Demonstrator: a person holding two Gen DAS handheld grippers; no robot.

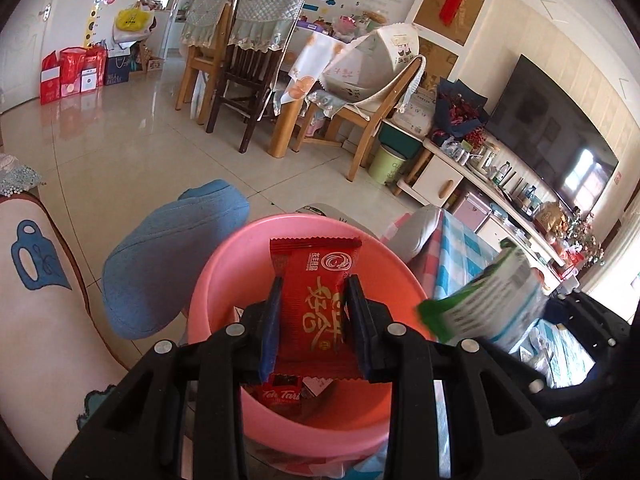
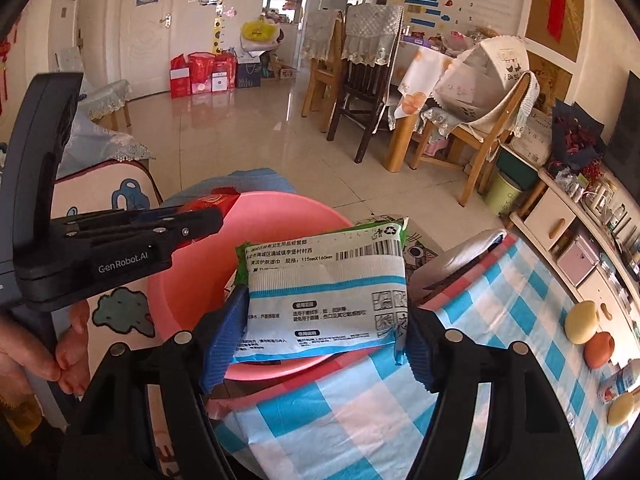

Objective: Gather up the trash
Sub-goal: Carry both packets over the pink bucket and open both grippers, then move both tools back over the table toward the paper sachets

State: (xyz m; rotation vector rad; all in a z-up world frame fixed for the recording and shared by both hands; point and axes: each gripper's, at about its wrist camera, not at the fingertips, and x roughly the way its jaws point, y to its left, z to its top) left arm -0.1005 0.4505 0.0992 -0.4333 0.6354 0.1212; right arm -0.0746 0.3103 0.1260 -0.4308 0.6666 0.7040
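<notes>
My left gripper (image 1: 314, 294) is shut on a red snack wrapper (image 1: 314, 300) and holds it over the open pink bin (image 1: 224, 276). Several wrappers (image 1: 282, 394) lie in the bin's bottom. My right gripper (image 2: 326, 320) is shut on a white, blue and green wet-wipe pack (image 2: 326, 288), held at the near right rim of the pink bin (image 2: 192, 308). The pack also shows in the left wrist view (image 1: 488, 304) at the right. The left gripper (image 2: 120, 240) shows in the right wrist view at the left, over the bin, with the red wrapper (image 2: 214, 200) at its tip.
A table with a blue, white and red checked cloth (image 2: 360, 408) lies under the right gripper, with round fruit-like objects (image 2: 588, 332) at its right. A blue cushion (image 1: 168, 256) and a sofa arm (image 1: 36, 300) stand left of the bin. Dining chairs (image 1: 240, 80) stand behind.
</notes>
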